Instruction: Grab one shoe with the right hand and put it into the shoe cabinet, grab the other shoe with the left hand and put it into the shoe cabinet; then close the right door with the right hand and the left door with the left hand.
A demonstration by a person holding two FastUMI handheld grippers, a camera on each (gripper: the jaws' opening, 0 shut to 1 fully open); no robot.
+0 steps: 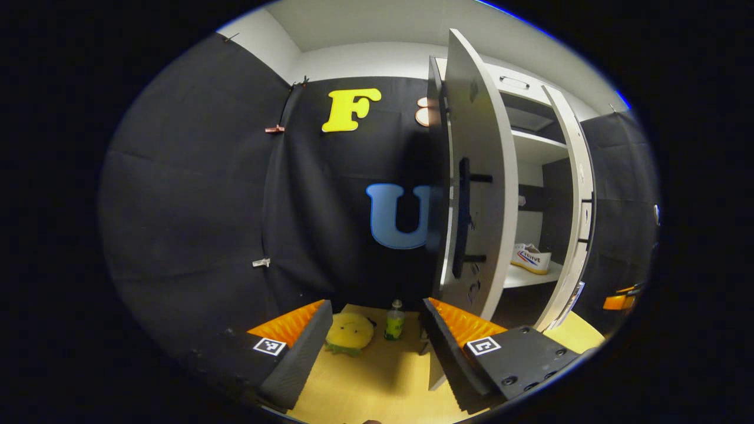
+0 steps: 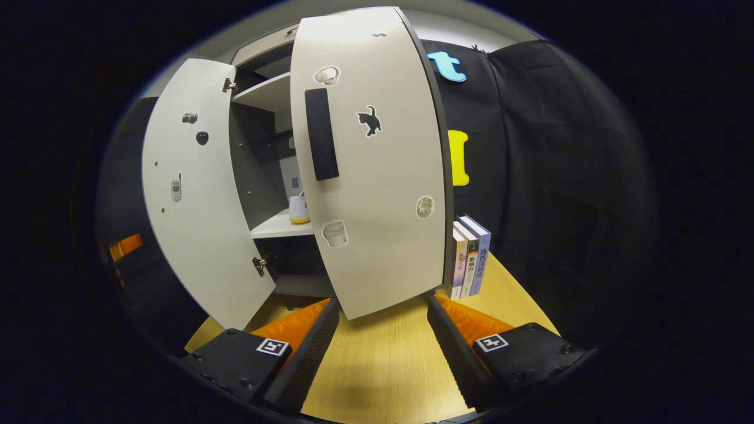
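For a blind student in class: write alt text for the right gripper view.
A pale cabinet door, partly open, stands just ahead of the open right gripper. Beyond it another door hangs open, a shoe sits on a shelf, and books stand beside the cabinet.

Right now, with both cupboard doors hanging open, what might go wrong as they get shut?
The shoe sits near the shelf's front edge, so a closing door might catch it. The right door stands close before the open right gripper, and a hard push could slam it. The left door's handle is narrow, and the left gripper could miss it.
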